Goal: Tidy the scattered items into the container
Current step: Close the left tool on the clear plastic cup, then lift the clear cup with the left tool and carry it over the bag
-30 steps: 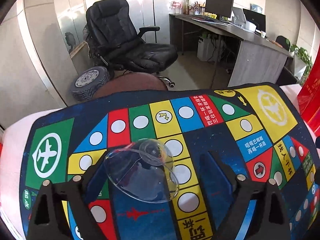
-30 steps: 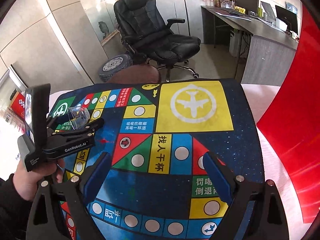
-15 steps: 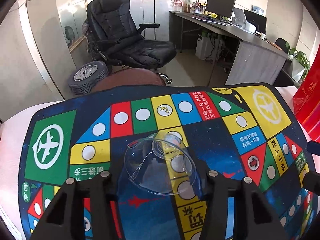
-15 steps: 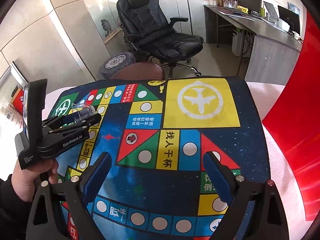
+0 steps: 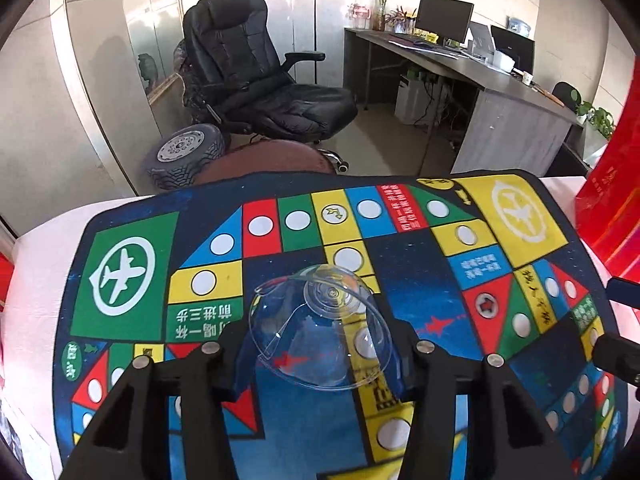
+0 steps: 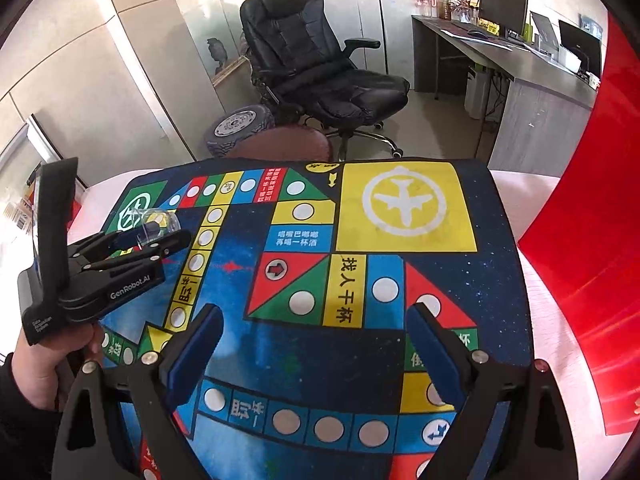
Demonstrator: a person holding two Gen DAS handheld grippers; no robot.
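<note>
Left wrist view first: we see the left gripper (image 5: 320,356) with its blue-padded fingers (image 5: 240,356) drawn in on either side of a clear plastic cup (image 5: 320,328), which lies tilted with its mouth toward the camera, and the pads touch its rim, so we read it as gripped. How far the cup stands off the colourful game mat (image 5: 132,320) we cannot make out, since the transparent wall lets the printed squares show through it. A second ago these fingers stood wide with the cup resting against the left one; now they are narrowed around it and the mat looks slightly farther below. At the right edge of this view a red box (image 5: 612,200) is cut off by the frame, and dark parts of the other tool poke in below it. Moving to the right wrist view, the left gripper (image 6: 160,236) appears at far left, held by a hand (image 6: 44,364) in a dark sleeve, the cup (image 6: 154,220) showing small and hazy at its tip. The right gripper (image 6: 316,356) hangs over the middle of the mat with its fingers (image 6: 196,352) spread wide and nothing between them, as before. Beyond the pale worktop (image 6: 516,188) stand a black office chair (image 6: 320,76), a small tyre (image 6: 240,124), a brown seat back (image 6: 280,144) and a long desk with monitors (image 6: 504,4); the red box (image 6: 592,240) fills the right side, its top cut off.
</note>
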